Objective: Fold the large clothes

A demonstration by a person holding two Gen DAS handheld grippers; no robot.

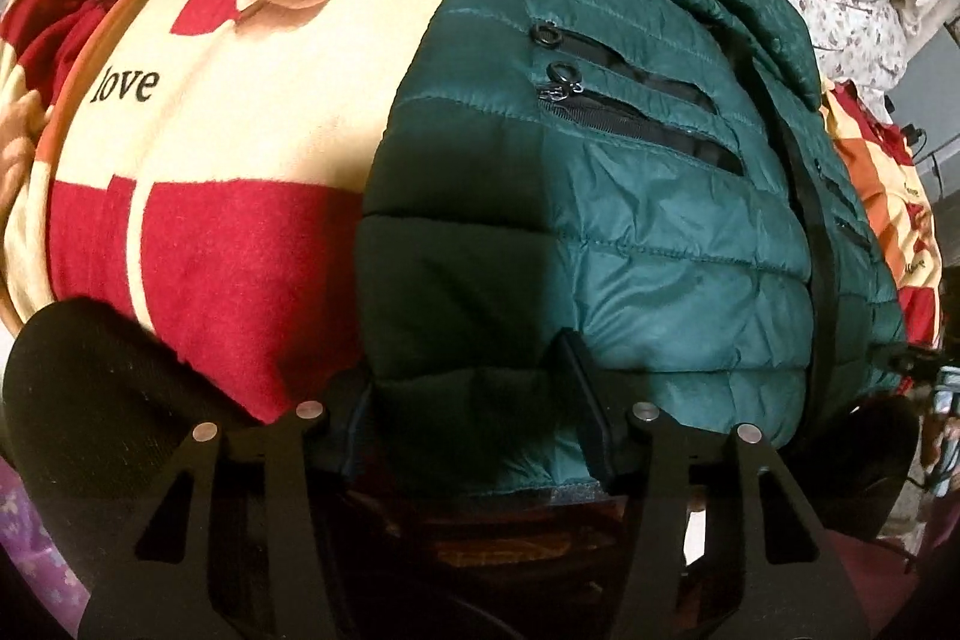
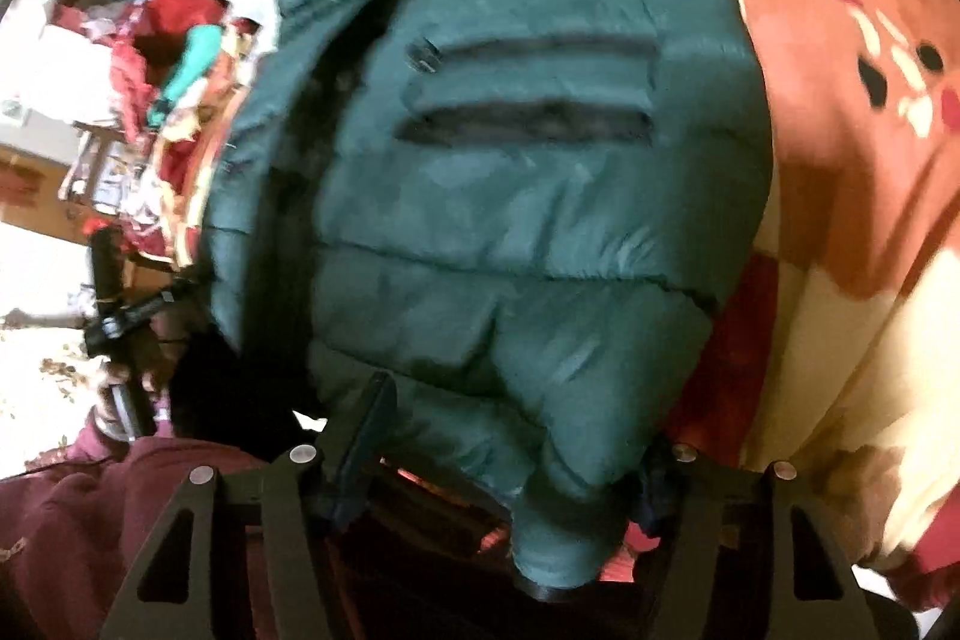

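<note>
Gripping the green puffer jacket (image 1: 660,232) hem, both grippers' jaws pinch padding that hides their tips.

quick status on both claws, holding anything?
Left claw: closed on the green jacket hem.
Right claw: closed on the same jacket's hem.

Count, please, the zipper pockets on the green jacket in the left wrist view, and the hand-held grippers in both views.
Zipper pockets on the green jacket: 2 (upper, lower)
Hand-held grippers: 2 (left hand-held gripper, right hand-held gripper)
Total: 4
</note>
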